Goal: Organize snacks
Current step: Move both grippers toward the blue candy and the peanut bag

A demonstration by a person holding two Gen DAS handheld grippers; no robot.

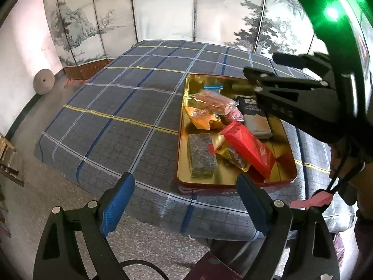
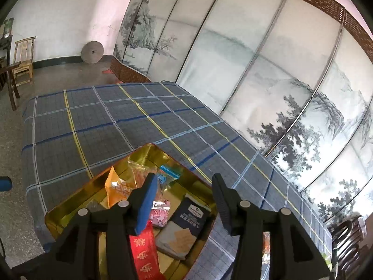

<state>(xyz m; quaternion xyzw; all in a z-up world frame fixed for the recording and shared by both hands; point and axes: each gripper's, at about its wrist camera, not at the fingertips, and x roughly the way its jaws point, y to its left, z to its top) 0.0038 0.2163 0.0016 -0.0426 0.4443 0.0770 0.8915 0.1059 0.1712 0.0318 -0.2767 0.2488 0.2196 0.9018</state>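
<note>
A painted folding screen stands behind a table under a blue checked cloth. On it sits a gold tin holding the snacks: a red packet, an orange one, a dark block, a navy pouch. They lie heaped together, so the gathering looks mostly done. The right gripper hovers above the tin, jaws parted and empty. The left gripper waits wide open at the table's near edge, holding nothing.

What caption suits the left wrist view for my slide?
Left gripper open above the table edge, right gripper over the gold tin of assorted snacks.
</note>
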